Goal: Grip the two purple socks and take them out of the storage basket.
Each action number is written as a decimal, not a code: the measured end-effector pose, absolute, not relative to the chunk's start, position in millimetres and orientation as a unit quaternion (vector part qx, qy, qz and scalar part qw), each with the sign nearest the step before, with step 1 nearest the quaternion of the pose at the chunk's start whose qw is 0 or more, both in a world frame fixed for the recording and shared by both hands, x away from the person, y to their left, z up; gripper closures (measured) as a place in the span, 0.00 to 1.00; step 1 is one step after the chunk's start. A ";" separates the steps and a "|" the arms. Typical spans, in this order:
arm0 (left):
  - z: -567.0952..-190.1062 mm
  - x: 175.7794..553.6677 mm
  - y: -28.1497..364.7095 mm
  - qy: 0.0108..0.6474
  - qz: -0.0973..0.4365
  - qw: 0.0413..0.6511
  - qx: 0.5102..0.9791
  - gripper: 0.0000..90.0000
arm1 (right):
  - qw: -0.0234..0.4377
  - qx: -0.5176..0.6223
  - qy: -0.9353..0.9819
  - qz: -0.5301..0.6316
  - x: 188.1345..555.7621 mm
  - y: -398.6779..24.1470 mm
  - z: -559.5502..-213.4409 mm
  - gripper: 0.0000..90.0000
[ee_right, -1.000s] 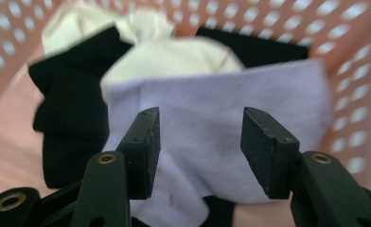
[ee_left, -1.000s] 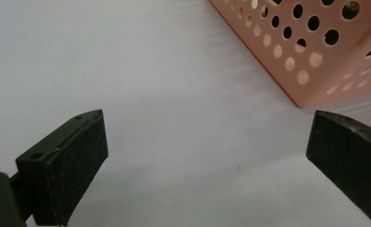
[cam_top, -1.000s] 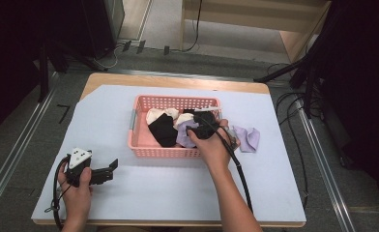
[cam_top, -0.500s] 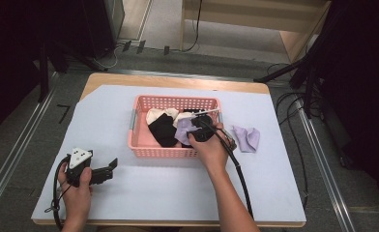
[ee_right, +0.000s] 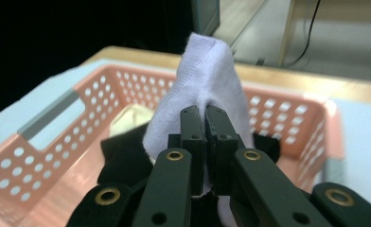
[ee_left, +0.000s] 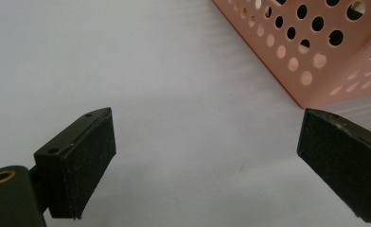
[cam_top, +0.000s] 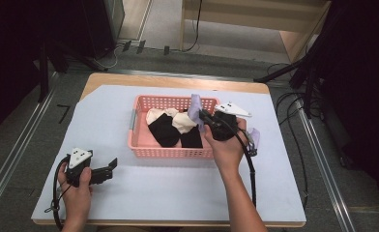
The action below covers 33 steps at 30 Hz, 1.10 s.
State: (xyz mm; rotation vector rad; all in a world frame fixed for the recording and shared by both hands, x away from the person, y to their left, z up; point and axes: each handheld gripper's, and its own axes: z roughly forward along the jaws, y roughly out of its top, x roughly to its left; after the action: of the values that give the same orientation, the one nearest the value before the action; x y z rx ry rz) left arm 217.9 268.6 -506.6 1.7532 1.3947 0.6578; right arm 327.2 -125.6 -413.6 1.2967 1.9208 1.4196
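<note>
At about seven o'clock on the table [cam_top: 144, 198], the left gripper [cam_top: 111, 166] rests on the white cover in the person's left hand [cam_top: 76, 191], its jaws spread wide with nothing between them; its own view looks along the bare cover toward a corner of the pink basket [ee_left: 325, 52].

Toward the centre, the basket [cam_top: 168, 151] holds a jumble of black cloth [cam_top: 164, 129] and cream cloth [cam_top: 180, 121].

At roughly two o'clock from the basket's middle, the right gripper [ee_right: 205, 118] has its jaws pressed together on a lilac cloth [ee_right: 207, 75], which hangs from the pinch above the basket's right part. Another lilac piece [cam_top: 254, 137] lies on the cover just outside the basket's right wall.

Judging from this, the sorting is in its early part: one lilac piece appears out, a second is lifted, and the dark and cream items remain inside.
</note>
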 end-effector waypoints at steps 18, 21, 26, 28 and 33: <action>-506.5 217.8 268.5 0.549 0.260 0.392 0.691 0.07 | 0.358 0.456 0.593 0.558 311.9 -192.2 -389.4 0.97; -506.7 217.8 268.4 0.549 0.261 0.395 0.689 0.07 | 0.363 0.470 0.593 0.544 311.7 -203.4 -396.3 0.97; -506.3 217.3 268.9 0.547 0.260 0.394 0.691 0.07 | 0.354 0.495 0.605 0.514 314.1 -218.5 -418.2 0.97; -506.5 217.1 268.9 0.547 0.262 0.395 0.690 0.07 | 0.348 0.510 0.605 0.503 315.4 -226.0 -430.3 0.97; -506.5 216.6 268.9 0.547 0.263 0.399 0.688 0.07 | 0.298 0.552 0.600 0.497 314.6 -241.1 -457.8 0.80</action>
State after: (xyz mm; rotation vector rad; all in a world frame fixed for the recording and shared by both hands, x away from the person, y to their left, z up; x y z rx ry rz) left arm 216.6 268.9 -506.5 1.7413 1.3840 0.6650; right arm 314.6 -241.1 -457.8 1.4660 1.5937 1.3199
